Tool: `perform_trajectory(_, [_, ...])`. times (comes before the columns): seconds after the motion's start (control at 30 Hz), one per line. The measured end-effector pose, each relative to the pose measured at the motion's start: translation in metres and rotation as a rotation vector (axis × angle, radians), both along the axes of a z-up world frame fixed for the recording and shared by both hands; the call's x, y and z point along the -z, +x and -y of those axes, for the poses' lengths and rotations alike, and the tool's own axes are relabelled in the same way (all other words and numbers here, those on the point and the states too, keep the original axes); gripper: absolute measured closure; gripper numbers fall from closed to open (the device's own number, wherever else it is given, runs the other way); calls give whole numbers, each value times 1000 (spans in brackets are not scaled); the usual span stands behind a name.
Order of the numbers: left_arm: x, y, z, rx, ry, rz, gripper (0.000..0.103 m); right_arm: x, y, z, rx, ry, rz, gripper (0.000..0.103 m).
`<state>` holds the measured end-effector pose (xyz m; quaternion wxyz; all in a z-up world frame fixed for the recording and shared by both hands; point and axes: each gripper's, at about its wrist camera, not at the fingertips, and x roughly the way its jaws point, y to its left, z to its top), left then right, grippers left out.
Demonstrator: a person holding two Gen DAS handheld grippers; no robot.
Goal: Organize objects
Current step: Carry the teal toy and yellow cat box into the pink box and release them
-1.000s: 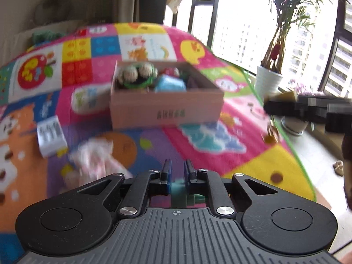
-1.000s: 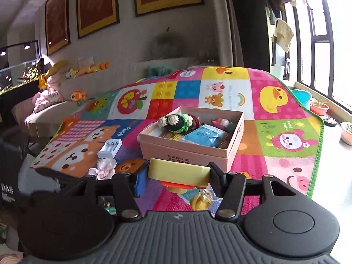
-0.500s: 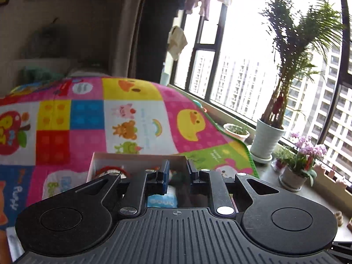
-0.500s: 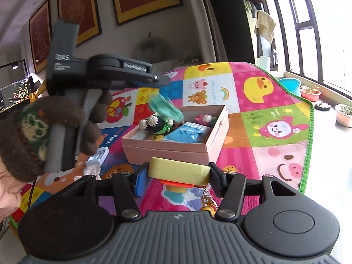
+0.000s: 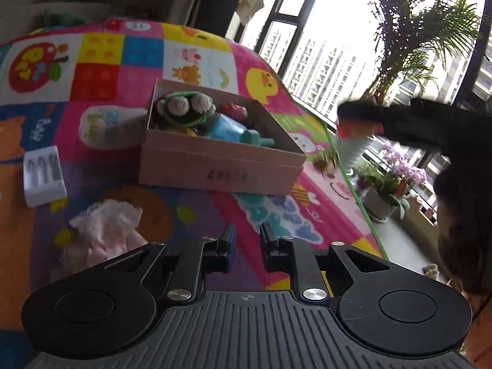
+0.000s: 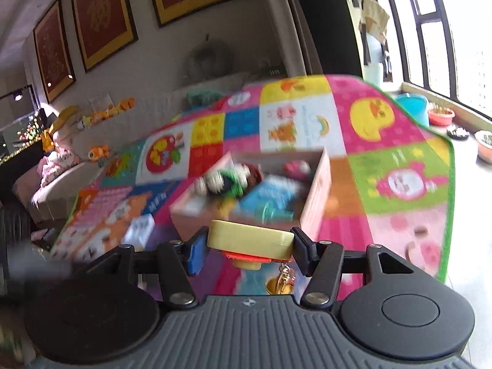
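An open pink cardboard box (image 5: 221,166) (image 6: 316,196) stands on the colourful play mat (image 5: 276,215). In it lie a crocheted toy (image 5: 184,107), a blue packet (image 5: 227,127) and a teal piece (image 5: 256,136). My left gripper (image 5: 247,240) hovers low in front of the box, its jaws nearly together with nothing between them. My right gripper (image 6: 250,243) is shut on a flat yellow keychain toy (image 6: 249,238) with a red underside and a dangling gold charm (image 6: 279,283). Seen from the left wrist, the right gripper (image 5: 359,117) is a blurred shape just right of the box.
A white battery case (image 5: 44,175) (image 6: 141,230) and a crumpled pink-white bag (image 5: 104,230) lie on the mat left of the box. Past the mat's green right edge are bare floor, potted plants (image 5: 387,184) and tall windows. A sofa with toys (image 6: 61,166) lines the far wall.
The left gripper held a teal piece, swung up over the box and came back down without it; the piece now lies in the box. The right gripper moved nearer the box with its toy.
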<state>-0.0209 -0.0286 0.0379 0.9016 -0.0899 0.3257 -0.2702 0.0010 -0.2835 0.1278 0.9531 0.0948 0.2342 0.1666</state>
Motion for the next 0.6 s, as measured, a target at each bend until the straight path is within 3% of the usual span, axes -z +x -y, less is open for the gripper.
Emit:
perform_trajectory(0.1, [-5,-9,-6,6,-17,27,84,-38,40,-5,26,76,27,47])
perform_trajectory(0.2, [-14,-18,-17,-8,-27,69,84,-51,72,-7,90,112,-1,26])
perform_trajectory(0.23, [-17,-20,-21,-11,-29,83,84,-50,75,-7,122,106,3,26])
perform_trajectory(0.37, [-15,-22,-50,-82,-41,101,84,-19,60,-9,160,43,-2,17])
perform_trajectory(0.6, [-4,-12,-110,-402,-107,58,84,61,24,-42,122,-223,-81,17])
